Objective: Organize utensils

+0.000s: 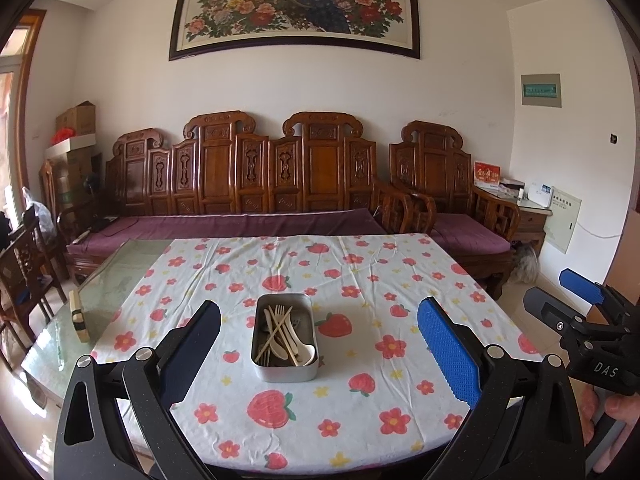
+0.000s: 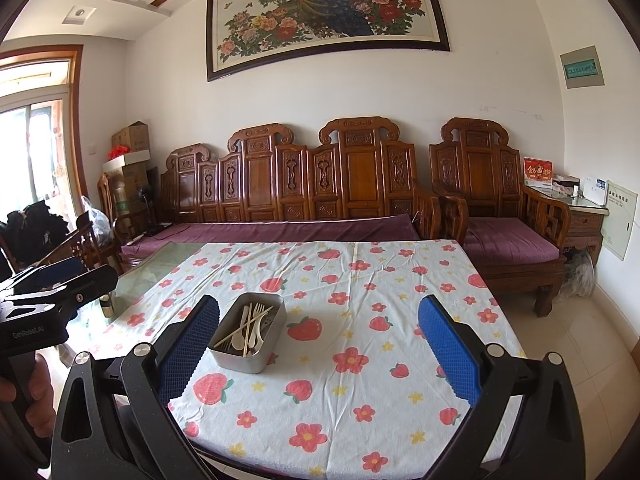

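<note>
Two hand-held grippers hang wide apart and hold nothing: the left hand-held gripper [image 1: 318, 354] and the right hand-held gripper [image 2: 318, 354], each with bumpy blue rubber pads. Between them, on the worktop's wrinkly white cloth with red strawberries and flowers [image 1: 360, 412], sits a grey metal box with round corners [image 1: 285, 336]. Smooth cream plastic forks, spoons and thin chopsticks [image 1: 282, 330] lie crossed in a messy pile inside it.

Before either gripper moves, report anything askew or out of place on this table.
The utensils lie crisscrossed in a jumble inside the metal tin, unsorted. The strawberry cloth leaves the table's left glass edge bare.
</note>
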Motion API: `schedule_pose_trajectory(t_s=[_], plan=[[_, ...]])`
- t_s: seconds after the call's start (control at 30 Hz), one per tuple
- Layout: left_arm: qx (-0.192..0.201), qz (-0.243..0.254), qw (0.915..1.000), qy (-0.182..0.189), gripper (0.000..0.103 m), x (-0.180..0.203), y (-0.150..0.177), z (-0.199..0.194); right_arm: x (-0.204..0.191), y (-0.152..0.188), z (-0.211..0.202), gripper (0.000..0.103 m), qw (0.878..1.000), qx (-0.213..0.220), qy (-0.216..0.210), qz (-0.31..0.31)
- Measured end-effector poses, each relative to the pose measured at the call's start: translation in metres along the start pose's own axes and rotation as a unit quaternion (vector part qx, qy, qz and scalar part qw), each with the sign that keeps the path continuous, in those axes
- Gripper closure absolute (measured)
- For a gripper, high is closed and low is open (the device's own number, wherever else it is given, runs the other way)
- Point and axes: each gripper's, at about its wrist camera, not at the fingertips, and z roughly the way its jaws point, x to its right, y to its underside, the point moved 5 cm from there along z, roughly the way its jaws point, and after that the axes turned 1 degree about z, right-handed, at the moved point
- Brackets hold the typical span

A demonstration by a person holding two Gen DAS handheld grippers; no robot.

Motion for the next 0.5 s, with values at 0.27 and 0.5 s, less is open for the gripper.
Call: schedule_pose_trajectory(t_s=[0.27, 0.5], plan=[[0.002, 0.0, 1.0, 0.002, 0.008, 0.0012, 0.0, -0.0016, 0.0001, 0.0002, -0.0005, 0.003, 1.0, 0.0, 0.001, 0.001], [0.004, 0.0, 1.0, 0.004, 0.008, 0.0034, -0.0005, -0.0033, -0.0005, -0.0001, -0.0027, 0.003, 1.0, 0.001, 0.001, 0.001]])
